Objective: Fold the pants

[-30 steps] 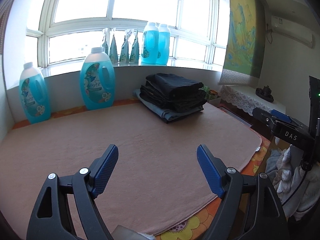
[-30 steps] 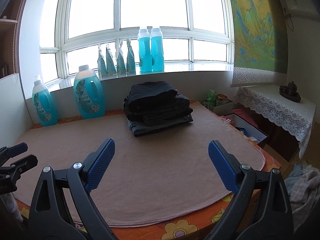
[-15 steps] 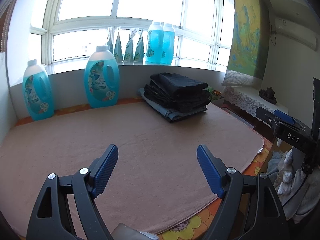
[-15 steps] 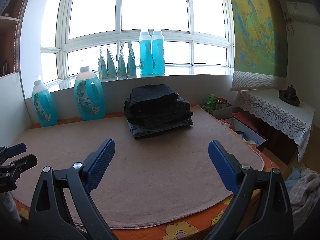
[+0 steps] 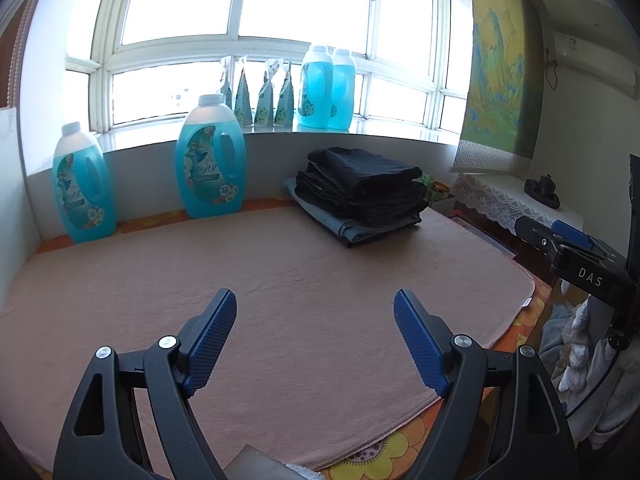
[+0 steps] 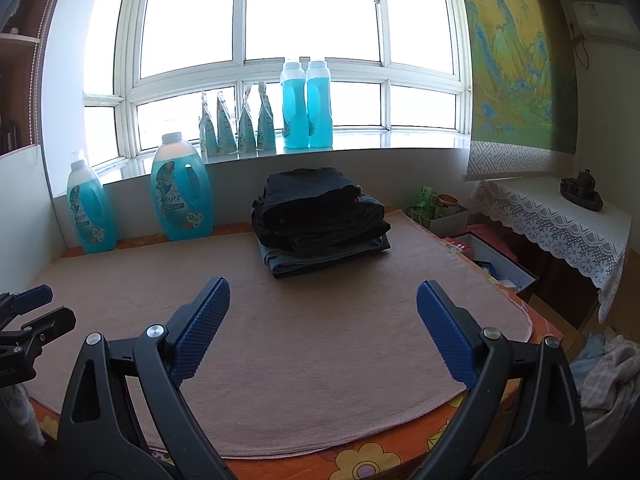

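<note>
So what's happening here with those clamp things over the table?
A person holds a two-finger gripper in each hand, for folding pants. Right now nothing is held: the left gripper and right gripper both hover open above the pink mat. A stack of folded pants already sits at the far side of the mat, near the blue detergent bottles. A heap of cloth lies off to the right.

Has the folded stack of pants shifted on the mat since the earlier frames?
No. The folded stack of pants sits at the mat's far edge, below the twin bottles, as before.
</note>
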`<action>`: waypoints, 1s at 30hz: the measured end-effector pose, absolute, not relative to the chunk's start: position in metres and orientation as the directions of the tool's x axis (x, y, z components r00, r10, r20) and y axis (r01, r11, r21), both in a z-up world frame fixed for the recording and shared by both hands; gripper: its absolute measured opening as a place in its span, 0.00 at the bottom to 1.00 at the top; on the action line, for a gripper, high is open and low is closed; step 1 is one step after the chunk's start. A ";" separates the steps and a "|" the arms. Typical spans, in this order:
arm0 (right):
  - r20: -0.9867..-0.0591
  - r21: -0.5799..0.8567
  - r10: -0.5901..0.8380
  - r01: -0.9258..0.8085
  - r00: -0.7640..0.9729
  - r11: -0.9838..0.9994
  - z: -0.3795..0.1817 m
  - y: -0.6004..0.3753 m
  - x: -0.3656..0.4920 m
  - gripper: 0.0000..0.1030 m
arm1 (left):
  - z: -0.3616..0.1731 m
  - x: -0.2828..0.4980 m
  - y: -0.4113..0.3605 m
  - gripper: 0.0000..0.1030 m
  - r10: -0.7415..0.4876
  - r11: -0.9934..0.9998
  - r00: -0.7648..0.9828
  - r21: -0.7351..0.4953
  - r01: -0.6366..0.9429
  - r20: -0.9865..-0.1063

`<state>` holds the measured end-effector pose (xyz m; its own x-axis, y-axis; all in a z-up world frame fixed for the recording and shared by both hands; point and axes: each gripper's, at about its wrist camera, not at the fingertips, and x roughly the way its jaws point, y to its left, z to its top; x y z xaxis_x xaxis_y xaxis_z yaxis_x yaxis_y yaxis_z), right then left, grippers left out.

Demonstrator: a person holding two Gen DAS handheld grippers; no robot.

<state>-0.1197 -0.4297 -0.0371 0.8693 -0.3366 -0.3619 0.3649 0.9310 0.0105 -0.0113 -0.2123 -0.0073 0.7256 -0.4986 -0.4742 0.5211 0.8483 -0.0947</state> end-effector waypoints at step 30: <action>-0.376 0.036 -0.326 0.365 0.867 0.930 -0.046 -0.418 -0.119 0.94 | -0.009 -0.012 -0.214 0.79 -0.485 0.855 0.733 -0.083 0.512 -0.476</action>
